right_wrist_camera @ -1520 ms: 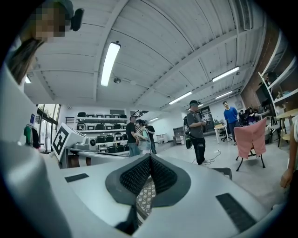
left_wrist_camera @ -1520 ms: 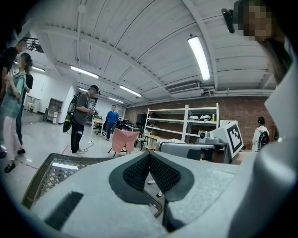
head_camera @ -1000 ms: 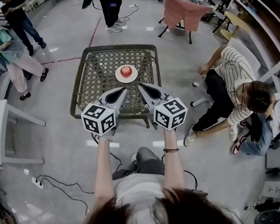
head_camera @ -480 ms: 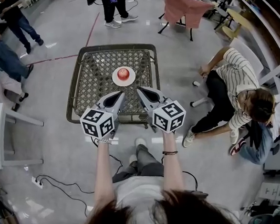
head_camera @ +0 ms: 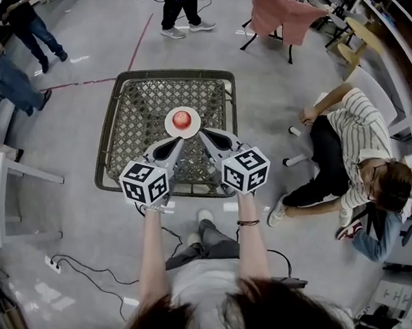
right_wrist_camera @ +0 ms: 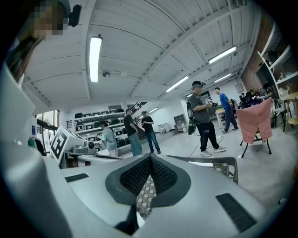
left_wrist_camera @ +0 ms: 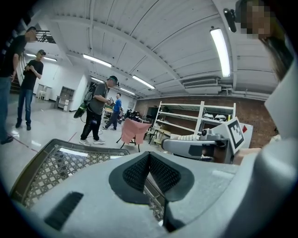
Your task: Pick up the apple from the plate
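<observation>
Apple [head_camera: 183,118] sits on the plate [head_camera: 171,126], claws closing in

One apple, one plate, one wicker table [head_camera: 136,106], two claws. The left claw [head_camera: 177,141] and right claw [head_camera: 203,133] are both pinched fully together and empty, with tips just beside the plate's near rim. A second ago they were well short of the plate.

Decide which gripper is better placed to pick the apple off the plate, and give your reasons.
Right, narrowly. The right gripper sits by the rim of the plate, pointing straight at the apple; the left gripper is as near but aims slightly past it. Both are shut and empty, so either must open first.
</observation>
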A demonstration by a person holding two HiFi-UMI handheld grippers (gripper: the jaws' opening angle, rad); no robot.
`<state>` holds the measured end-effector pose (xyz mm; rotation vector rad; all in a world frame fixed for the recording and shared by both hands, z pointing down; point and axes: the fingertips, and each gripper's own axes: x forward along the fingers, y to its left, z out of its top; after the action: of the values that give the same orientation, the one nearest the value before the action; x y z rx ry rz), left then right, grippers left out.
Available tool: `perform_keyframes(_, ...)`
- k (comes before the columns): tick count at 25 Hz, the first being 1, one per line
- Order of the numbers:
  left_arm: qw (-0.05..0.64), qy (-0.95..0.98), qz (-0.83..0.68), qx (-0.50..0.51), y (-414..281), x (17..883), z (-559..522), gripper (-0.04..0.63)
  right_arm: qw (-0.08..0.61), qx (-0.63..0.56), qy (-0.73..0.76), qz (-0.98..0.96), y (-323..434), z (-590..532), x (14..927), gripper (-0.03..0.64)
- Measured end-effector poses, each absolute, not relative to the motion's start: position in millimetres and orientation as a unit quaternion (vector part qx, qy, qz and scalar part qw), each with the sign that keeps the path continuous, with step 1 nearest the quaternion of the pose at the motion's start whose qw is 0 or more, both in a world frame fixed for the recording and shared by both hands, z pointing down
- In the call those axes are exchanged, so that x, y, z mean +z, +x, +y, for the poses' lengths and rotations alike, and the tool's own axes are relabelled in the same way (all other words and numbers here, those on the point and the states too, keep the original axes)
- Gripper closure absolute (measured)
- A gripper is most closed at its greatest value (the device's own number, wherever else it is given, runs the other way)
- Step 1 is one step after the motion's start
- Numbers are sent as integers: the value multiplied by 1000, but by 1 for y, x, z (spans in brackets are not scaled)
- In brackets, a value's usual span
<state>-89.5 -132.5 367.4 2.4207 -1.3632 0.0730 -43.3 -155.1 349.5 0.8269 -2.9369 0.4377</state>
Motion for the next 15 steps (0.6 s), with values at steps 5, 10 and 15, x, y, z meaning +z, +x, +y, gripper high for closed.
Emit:
perform_keyframes(5, 189, 846, -497, 26, -99, 377, -147, 584, 38, 150, 252, -955, -54, -172, 361, 607)
perform_keyframes(10, 194, 840, -506, 25, -107, 384, -155, 584, 47, 156, 243, -956, -63, -181, 370, 607)
perform_keyframes(15, 203, 836, -508, 30, -114, 394, -157, 584, 53, 164, 245, -954, -69, -183, 377, 607)
